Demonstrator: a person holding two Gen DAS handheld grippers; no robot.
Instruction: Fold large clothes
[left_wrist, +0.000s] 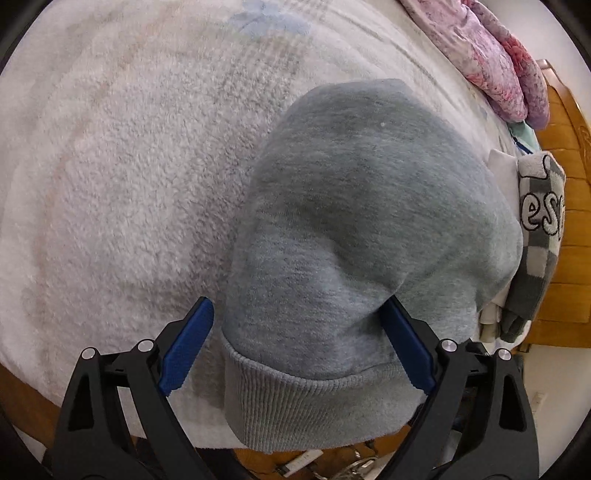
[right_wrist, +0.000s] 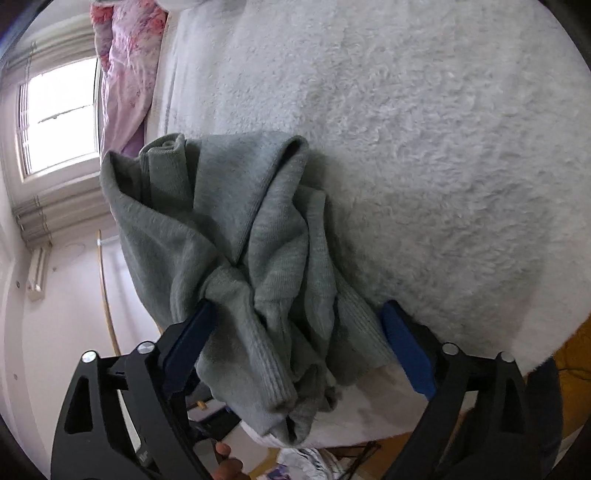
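Note:
A grey sweatshirt (left_wrist: 369, 192) lies bunched on a white fleece blanket (left_wrist: 129, 166) near the bed's edge, its ribbed hem (left_wrist: 314, 402) nearest the camera. My left gripper (left_wrist: 297, 301) stands open around it; the left pad is clear of the cloth and the fabric drapes over the right finger's tip. In the right wrist view the sweatshirt (right_wrist: 229, 206) is crumpled into folds at the blanket's (right_wrist: 443, 147) edge. My right gripper (right_wrist: 299, 306) is open wide with loose cloth between its blue fingers, the left one touching a fold.
A pink floral quilt (left_wrist: 491, 55) lies at the bed's far side, also in the right wrist view (right_wrist: 125, 74). A grey-and-white checked garment (left_wrist: 543, 221) with letters sits beside the sweatshirt, against wooden furniture (left_wrist: 569, 258). A window (right_wrist: 55, 118) is beyond. A person's fingertips (right_wrist: 225, 465) show below.

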